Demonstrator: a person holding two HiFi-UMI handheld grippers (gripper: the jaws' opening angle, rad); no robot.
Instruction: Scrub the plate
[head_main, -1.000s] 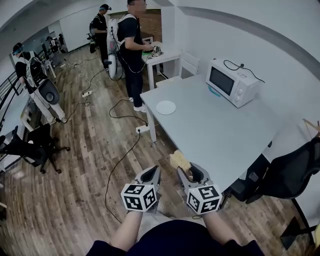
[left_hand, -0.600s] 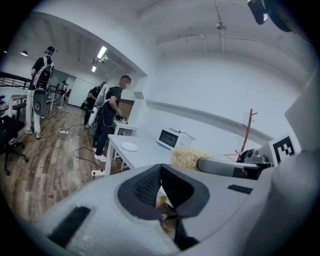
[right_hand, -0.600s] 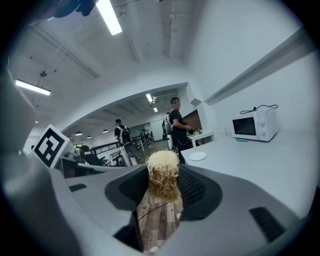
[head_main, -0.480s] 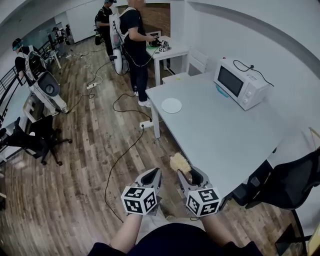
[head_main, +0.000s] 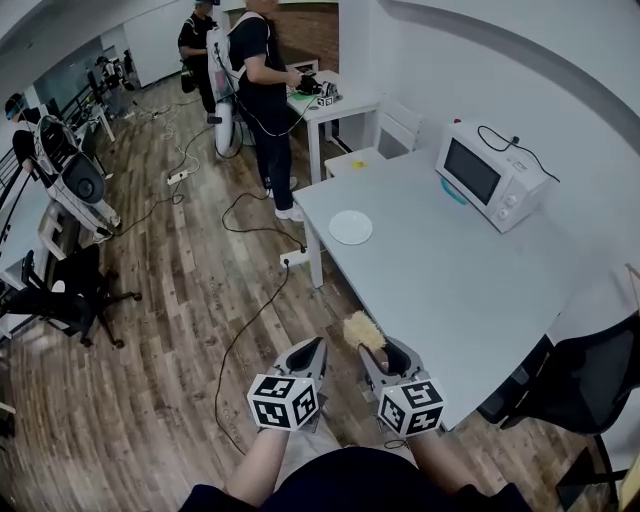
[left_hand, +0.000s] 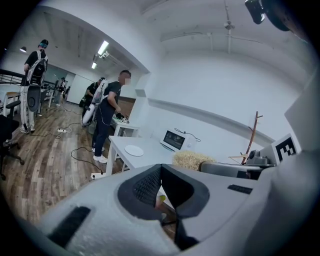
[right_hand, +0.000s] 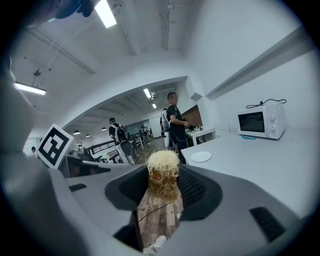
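Clamping a straw scrubber (head_main: 361, 328), right hand-held gripper (head_main: 374, 347) well short of the plate (head_main: 350, 227)

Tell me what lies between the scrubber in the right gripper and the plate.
No object: just the bare edge of the grey table separates scrubber from plate, clear in the head view and right gripper view.

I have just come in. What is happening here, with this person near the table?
A person holds a two-jaw gripper in each hand and stands off the near corner of the white table. The right gripper is shut on a straw-coloured fibrous scrubber, which sticks out past its jaws. The left gripper is shut and empty. The white plate lies near the table's far left edge, apart from both grippers; a microwave stands further back. Scrubbing has not yet begun.
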